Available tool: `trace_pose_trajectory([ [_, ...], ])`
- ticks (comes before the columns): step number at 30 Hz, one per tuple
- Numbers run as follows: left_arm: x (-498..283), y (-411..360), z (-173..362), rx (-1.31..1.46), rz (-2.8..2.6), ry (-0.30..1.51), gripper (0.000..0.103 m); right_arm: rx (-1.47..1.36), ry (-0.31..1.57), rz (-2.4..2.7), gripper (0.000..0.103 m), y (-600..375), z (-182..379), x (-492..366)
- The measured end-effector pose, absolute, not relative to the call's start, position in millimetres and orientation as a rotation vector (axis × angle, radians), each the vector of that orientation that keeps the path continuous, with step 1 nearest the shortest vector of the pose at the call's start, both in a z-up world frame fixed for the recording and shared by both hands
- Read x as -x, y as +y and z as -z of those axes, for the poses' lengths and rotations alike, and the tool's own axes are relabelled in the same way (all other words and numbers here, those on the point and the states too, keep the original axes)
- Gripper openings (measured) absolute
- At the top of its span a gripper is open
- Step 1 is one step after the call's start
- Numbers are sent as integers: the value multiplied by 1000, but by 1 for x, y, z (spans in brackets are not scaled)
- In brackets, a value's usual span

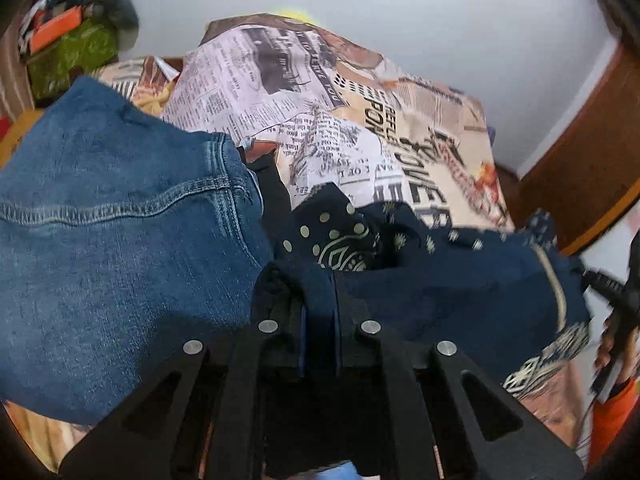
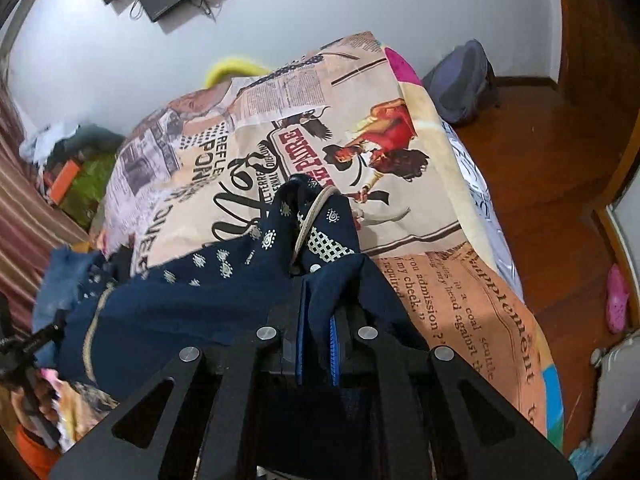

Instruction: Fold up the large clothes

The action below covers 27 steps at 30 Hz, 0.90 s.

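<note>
A dark navy garment [image 1: 460,280] with cream dots and paisley print hangs stretched between both grippers over the bed. My left gripper [image 1: 320,284] is shut on one bunched edge of it. My right gripper [image 2: 318,280] is shut on another edge of the navy garment [image 2: 224,292], where a cream-trimmed fold rises past the fingertips. A pair of blue jeans [image 1: 120,208] lies on the bed, left of the left gripper. In the left wrist view the other gripper [image 1: 616,292] shows at the right edge, held by a hand in an orange sleeve.
The bed is covered with a newspaper-print bedspread [image 2: 460,216]. A cluttered pile with a green bag [image 1: 76,52] stands at the far left. A grey backpack [image 2: 460,80] lies on the wooden floor [image 2: 560,184], and a pink shoe [image 2: 616,296] lies farther right.
</note>
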<state>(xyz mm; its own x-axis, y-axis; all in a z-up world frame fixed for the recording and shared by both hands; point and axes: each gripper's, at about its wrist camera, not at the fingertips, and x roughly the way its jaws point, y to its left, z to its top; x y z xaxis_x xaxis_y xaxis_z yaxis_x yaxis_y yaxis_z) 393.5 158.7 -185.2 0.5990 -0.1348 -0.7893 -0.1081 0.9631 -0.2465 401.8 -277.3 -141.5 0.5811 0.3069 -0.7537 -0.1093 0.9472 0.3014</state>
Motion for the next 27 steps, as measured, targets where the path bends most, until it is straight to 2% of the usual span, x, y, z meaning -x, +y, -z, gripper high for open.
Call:
trace_pose_trajectory([
  [4,-387,147,173,186,-3,939,18,-164,942,-257,15,-274,131,-398],
  [6,-382,144,165,173,3,932,39,-135,965,-264,21,-272,126,-395],
  [7,-379,143,161,172,8,924,45,-120,963,-262,23,-272,123,-392],
  [8,-375,141,157,163,-1,912,60,-111,959,-268,26,-271,123,-392],
  [9,-368,139,150,141,-27,881,66,-96,944,-266,30,-272,117,-385],
  [11,-358,133,139,83,-57,831,72,-88,926,-276,46,-273,112,-375],
  [14,-345,121,132,-13,-83,802,93,-62,899,-290,51,-271,105,-356],
  [18,-330,102,139,-149,-73,795,94,26,889,-313,56,-259,101,-335],
  [27,-334,75,183,-247,-19,891,95,155,917,-362,56,-221,123,-315],
])
